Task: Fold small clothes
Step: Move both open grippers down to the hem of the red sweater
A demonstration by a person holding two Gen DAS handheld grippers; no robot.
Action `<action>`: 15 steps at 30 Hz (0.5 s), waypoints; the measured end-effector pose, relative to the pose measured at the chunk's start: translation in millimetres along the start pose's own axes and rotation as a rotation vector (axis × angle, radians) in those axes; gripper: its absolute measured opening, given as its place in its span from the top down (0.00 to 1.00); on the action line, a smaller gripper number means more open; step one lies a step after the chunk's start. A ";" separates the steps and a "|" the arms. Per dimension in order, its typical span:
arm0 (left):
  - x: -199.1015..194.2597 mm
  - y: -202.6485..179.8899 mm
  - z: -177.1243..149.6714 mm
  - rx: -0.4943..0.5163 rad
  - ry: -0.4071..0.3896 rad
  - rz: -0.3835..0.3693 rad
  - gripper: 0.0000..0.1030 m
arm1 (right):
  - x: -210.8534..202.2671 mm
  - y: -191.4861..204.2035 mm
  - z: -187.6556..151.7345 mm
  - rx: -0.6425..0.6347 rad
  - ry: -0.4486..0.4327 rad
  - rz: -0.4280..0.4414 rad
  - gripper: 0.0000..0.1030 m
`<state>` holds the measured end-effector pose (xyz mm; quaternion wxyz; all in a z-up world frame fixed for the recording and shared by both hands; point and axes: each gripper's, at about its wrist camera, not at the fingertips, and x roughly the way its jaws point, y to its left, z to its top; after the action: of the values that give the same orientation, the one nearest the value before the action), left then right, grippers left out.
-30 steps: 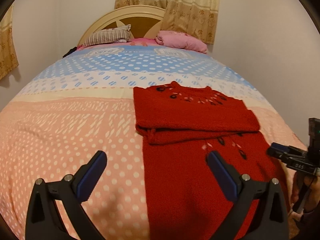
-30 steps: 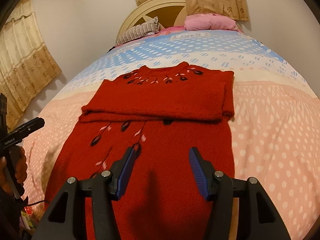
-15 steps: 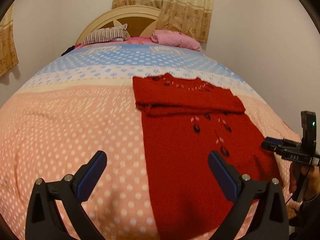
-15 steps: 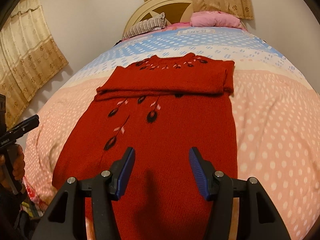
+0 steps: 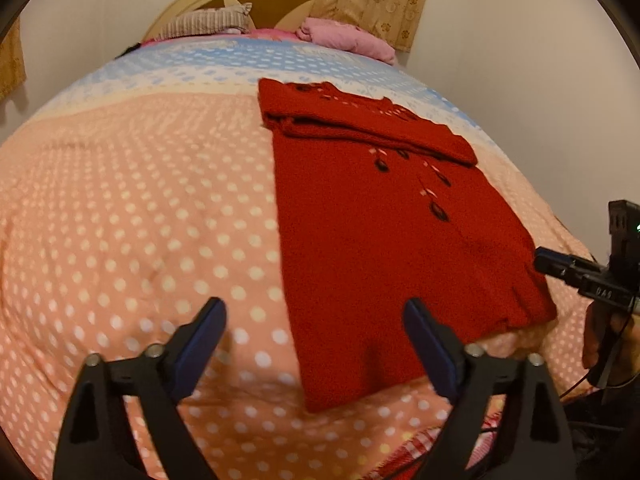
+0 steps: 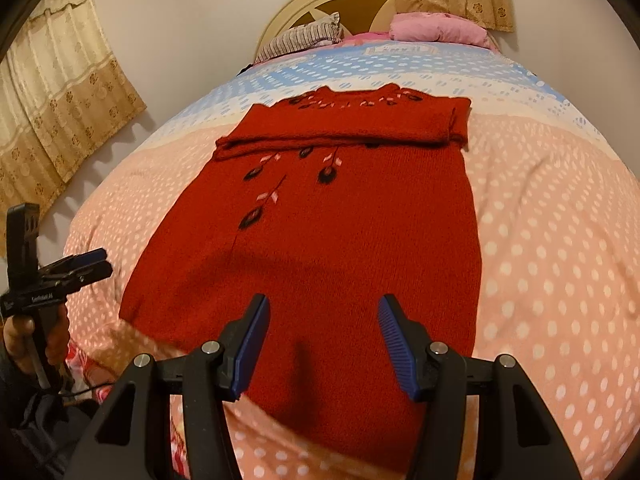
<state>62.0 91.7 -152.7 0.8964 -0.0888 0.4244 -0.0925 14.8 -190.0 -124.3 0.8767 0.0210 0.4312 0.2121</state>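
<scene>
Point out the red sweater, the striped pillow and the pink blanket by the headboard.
red sweater [image 6: 340, 248]: right wrist view, middle of its flat body.
striped pillow [image 6: 300, 38]: right wrist view, centre of its striped face.
pink blanket [image 6: 436, 28]: right wrist view, top of the bundle.

Small white print on each claw's side, "DAS"-like on right claw, too blurred to read

My left gripper, its jaws just closing a little, hangs open over the red sweater's near hem on the bedspread.
</scene>
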 end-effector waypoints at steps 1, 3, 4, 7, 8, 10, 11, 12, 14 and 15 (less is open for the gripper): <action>0.9 -1.8 -1.5 0.004 0.006 -0.011 0.25 | -1.9 0.4 -3.2 -0.001 -0.001 0.000 0.44; 3.7 -4.8 -5.2 0.002 0.022 -0.019 0.26 | -7.0 1.2 -9.9 0.004 -0.017 -0.004 0.44; 4.4 -5.5 -6.8 -0.002 0.023 -0.028 0.26 | -9.6 1.4 -12.5 0.006 -0.025 -0.003 0.44; 9.3 -6.8 -11.4 -0.010 0.043 -0.028 0.28 | -14.6 1.0 -16.3 0.007 -0.040 -0.002 0.44; 10.4 -5.5 -12.3 -0.018 0.047 -0.034 0.28 | -15.7 0.3 -17.1 0.011 -0.043 -0.005 0.44; 11.9 -4.2 -13.5 -0.031 0.056 -0.044 0.29 | -17.5 -3.5 -19.4 0.024 -0.048 -0.007 0.44; 12.7 -4.2 -14.4 -0.037 0.062 -0.050 0.30 | -18.2 -5.6 -20.7 0.033 -0.051 -0.007 0.44; 14.0 -4.8 -15.4 -0.042 0.069 -0.060 0.34 | -18.8 -7.4 -22.0 0.038 -0.053 -0.008 0.44; 18.6 -6.2 -18.1 -0.051 0.089 -0.074 0.35 | -19.3 -9.9 -24.9 0.042 -0.054 -0.011 0.44; 20.8 -6.7 -19.8 -0.056 0.098 -0.077 0.35 | -19.6 -11.4 -26.3 0.043 -0.054 -0.014 0.44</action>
<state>58.9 78.6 -178.9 0.8675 -0.1255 0.4663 -0.1194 -11.8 -211.9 -128.7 0.8888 0.0424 0.4120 0.1961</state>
